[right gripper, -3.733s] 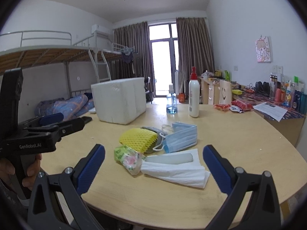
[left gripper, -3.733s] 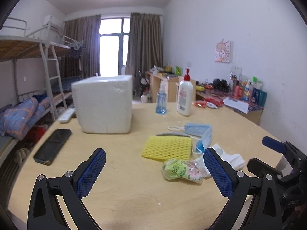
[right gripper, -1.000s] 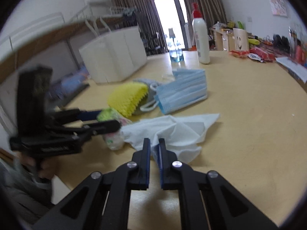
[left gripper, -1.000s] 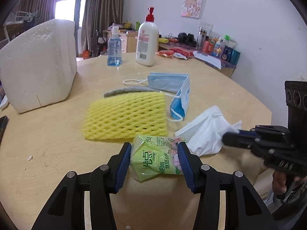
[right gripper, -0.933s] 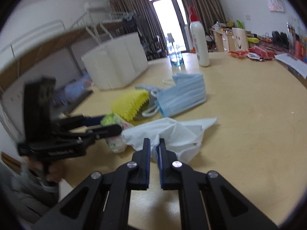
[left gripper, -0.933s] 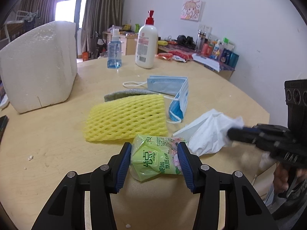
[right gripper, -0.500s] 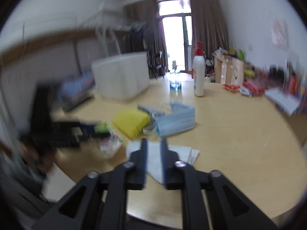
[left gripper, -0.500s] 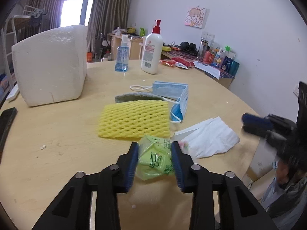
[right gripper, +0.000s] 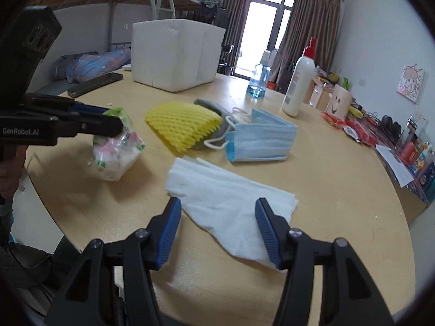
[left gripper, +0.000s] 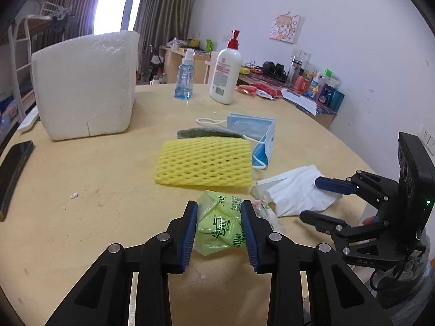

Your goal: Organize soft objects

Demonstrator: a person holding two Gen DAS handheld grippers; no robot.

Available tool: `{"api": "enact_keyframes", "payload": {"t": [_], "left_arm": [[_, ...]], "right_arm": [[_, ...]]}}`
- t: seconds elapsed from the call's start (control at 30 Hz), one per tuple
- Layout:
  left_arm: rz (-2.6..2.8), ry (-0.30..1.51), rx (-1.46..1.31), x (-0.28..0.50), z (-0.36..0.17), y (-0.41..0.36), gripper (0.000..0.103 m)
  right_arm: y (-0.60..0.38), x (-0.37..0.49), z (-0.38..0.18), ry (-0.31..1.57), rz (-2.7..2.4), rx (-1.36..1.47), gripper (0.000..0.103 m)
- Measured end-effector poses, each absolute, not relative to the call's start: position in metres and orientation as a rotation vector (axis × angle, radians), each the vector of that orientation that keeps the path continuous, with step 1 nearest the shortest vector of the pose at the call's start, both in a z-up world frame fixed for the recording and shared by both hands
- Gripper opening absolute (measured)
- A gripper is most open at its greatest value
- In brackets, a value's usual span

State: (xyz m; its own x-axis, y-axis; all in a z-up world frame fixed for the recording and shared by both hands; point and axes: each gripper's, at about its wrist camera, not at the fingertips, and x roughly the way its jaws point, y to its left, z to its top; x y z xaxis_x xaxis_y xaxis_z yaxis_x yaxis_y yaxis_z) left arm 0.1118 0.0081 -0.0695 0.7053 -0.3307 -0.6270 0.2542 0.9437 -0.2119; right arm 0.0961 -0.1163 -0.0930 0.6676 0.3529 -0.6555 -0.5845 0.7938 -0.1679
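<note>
Round table; left gripper squeezing tissue pack; right gripper spread.

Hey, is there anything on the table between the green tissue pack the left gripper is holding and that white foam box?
Nothing visible does. The left gripper is shut on the green tissue pack, and bare table runs from it to the white foam box. The yellow foam net lies to the right of that line.
</note>
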Motion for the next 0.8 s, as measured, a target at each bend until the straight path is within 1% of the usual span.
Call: {"api": "enact_keyframes", "payload": {"t": [0.17, 0.27, 0.3, 0.33, 0.37, 0.43, 0.57, 0.67, 0.8], "left_arm": [[-0.336, 0.726, -0.123, 0.113, -0.072, 0.008, 0.034], [-0.337, 0.721, -0.123, 0.112, -0.071, 0.008, 0.034], [-0.339, 0.72, -0.124, 0.112, -0.071, 0.008, 0.034], [-0.342, 0.72, -0.123, 0.111, -0.072, 0.008, 0.034], [-0.341, 0.719, -0.122, 0.111, -0.072, 0.009, 0.034], [-0.341, 0.717, -0.127, 0.11, -0.072, 0.009, 0.034], [-0.334, 0.715, -0.132, 0.109, -0.072, 0.01, 0.034], [-0.327, 0.712, -0.139, 0.11, -0.07, 0.013, 0.034], [-0.325, 0.696, -0.141, 0.108, -0.064, 0.016, 0.034]], "right_arm": [[-0.114, 0.093, -0.098, 0.679, 0.553, -0.418, 0.061], [-0.115, 0.101, -0.097, 0.719, 0.556, -0.387, 0.061], [-0.116, 0.103, -0.097, 0.72, 0.548, -0.388, 0.054], [-0.117, 0.103, -0.097, 0.719, 0.542, -0.395, 0.042], [-0.117, 0.104, -0.097, 0.724, 0.542, -0.392, 0.038], [-0.119, 0.108, -0.097, 0.733, 0.563, -0.368, 0.022], [-0.131, 0.114, -0.097, 0.76, 0.632, -0.23, 0.013], [-0.155, 0.122, -0.089, 0.781, 0.728, -0.005, 0.013], [-0.181, 0.123, -0.066, 0.732, 0.779, 0.187, 0.013]]}}
